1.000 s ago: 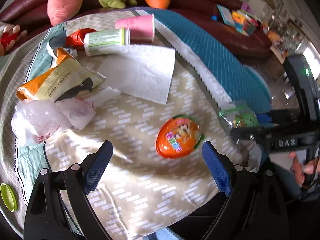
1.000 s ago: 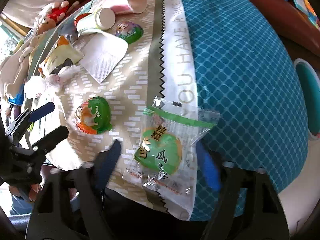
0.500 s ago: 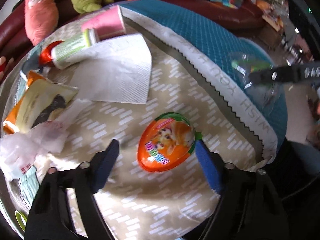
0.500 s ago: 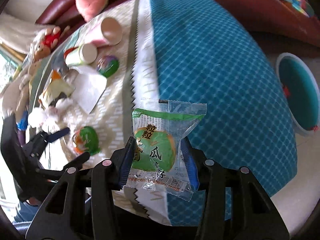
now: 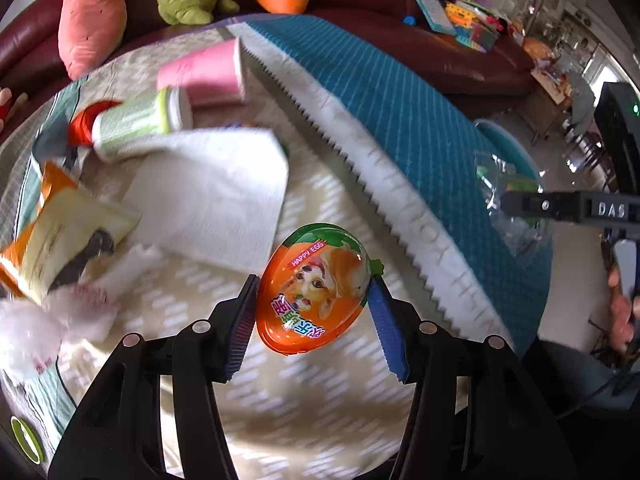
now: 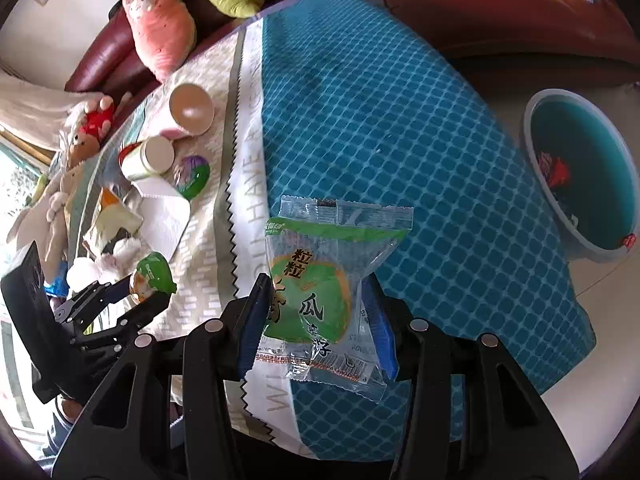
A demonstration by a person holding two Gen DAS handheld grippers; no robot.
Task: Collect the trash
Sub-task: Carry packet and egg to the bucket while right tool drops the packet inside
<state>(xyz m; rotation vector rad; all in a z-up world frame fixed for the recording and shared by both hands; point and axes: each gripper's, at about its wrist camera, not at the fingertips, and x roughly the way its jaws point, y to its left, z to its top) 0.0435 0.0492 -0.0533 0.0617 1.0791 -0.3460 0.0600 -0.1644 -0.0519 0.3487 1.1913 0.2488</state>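
Trash is held in both claws, clear of the bench. Nearest in the left wrist view, the left claw [image 5: 312, 320] is clamped on an orange toy egg [image 5: 314, 290] printed with a puppy and the words HAPPY EGG, its blue pads [image 5: 240, 320] pressing the egg's two sides. In the right wrist view the right claw [image 6: 316, 320] is clamped on a clear snack packet [image 6: 328, 280] with a green label, which stands upright between the pads with its crimped top edge uppermost.

Below both lies the bench [image 6: 380, 120], covered by a cloth that is beige with white dashes on one half and teal with a diamond grid on the other, the halves split by a white zigzag-edged band. Just past the egg, a white paper napkin [image 5: 212, 200] lies flat on the beige half. Left of it sit an orange and cream wrapper [image 5: 60, 236] and a crumpled white plastic bag [image 5: 48, 320]. Farther back, a small green-labelled bottle [image 5: 136, 124] lies on its side, touching a pink paper cup [image 5: 204, 76] that is also on its side. A second egg [image 6: 192, 174], green and purple, rests beside the bottle.

Off the bench's right side stands a teal bin [image 6: 580, 184] with some red scraps inside. Farthest away, plush toys [image 5: 92, 12] in pink, green and orange rest on a dark red sofa [image 5: 460, 52].
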